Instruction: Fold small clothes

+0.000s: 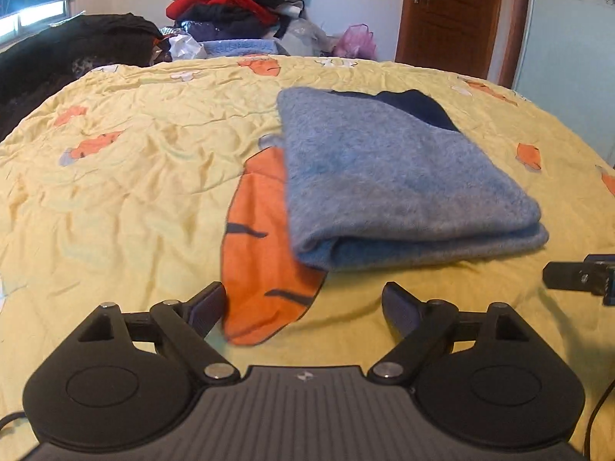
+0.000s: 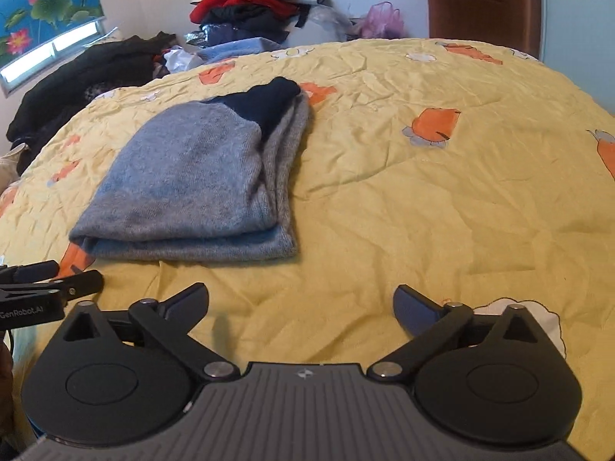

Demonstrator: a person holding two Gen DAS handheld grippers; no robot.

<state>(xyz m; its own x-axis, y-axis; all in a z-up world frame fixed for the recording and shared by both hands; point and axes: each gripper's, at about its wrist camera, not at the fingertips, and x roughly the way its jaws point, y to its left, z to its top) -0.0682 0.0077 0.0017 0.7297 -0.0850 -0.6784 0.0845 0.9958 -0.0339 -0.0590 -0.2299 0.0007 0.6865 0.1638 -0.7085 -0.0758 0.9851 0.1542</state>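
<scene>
Nearest, the left tongs (image 1: pixel 303 307) and right tongs (image 2: pixel 301 305) both hang released and empty over the yellow bed (image 2: pixel 423 199). Just beyond lies the grey sweater (image 2: pixel 184 180), already folded into a layered bundle (navy part at its far end), seemingly finished. Farther back, a clothes heap (image 2: pixel 253 4) probably awaits folding.

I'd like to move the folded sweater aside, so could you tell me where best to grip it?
Take the grey sweater at its near folded edge, coming in low from the front. There the layers stack into one thick rounded fold facing both open grippers, left gripper and right gripper.
</scene>
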